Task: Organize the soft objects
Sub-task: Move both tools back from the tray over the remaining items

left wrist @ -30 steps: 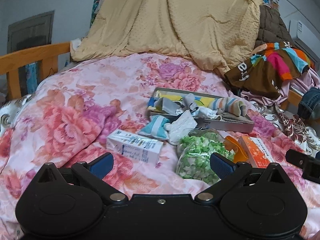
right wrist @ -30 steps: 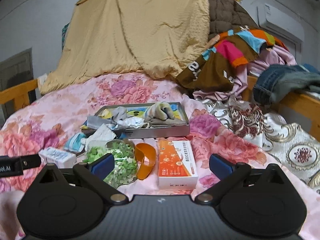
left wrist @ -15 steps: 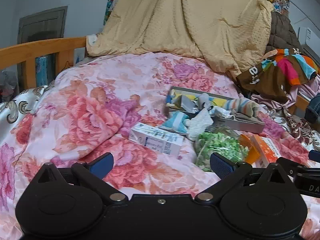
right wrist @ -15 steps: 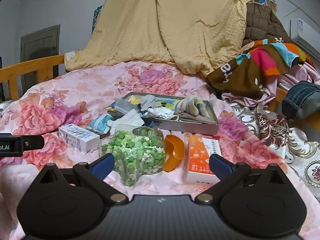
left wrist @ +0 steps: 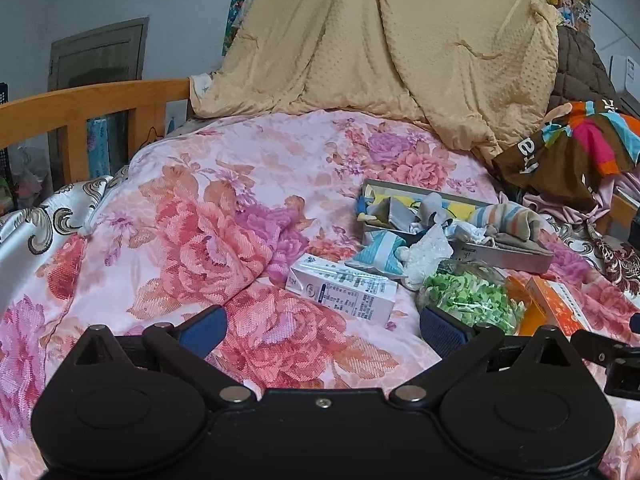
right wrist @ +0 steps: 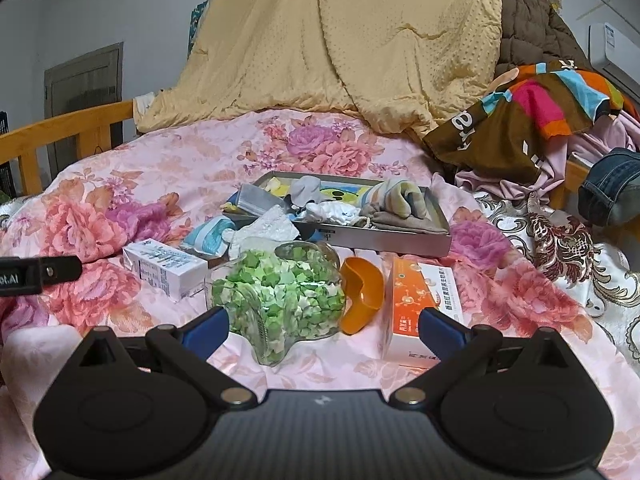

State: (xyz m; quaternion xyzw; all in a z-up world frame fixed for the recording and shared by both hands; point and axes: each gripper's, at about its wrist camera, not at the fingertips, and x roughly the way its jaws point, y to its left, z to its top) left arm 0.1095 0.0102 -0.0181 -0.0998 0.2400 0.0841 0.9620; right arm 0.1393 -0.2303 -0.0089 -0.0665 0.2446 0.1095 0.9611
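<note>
Soft items on a bed, located relative to the grey tray [right wrist: 404, 242] that rests on the floral quilt [left wrist: 192, 216]. Inside the tray lie a striped sock [right wrist: 402, 196], a grey sock [right wrist: 306, 188], a white cloth [right wrist: 332, 212] and a taupe sock [right wrist: 394, 222], loosely heaped. Just outside the tray's near left edge lie a white lacy cloth [right wrist: 266, 230] and a blue-and-white striped sock [right wrist: 210, 236], the cloth draped against the tray wall. In front of the tray stand rigid items: a milk carton [right wrist: 164, 268], a glass jar of green paper stars [right wrist: 280, 296], an orange scoop [right wrist: 362, 292] and an orange box [right wrist: 420, 304]. The left gripper [left wrist: 322, 326] and right gripper [right wrist: 324, 326] both hang spread wide and empty, short of these objects. The stray fabrics appear light, limp and compressible; each is probably best pinched at a bunched fold near its middle, so that trailing ends do not snag the jar, which looks heavy and fragile.
</note>
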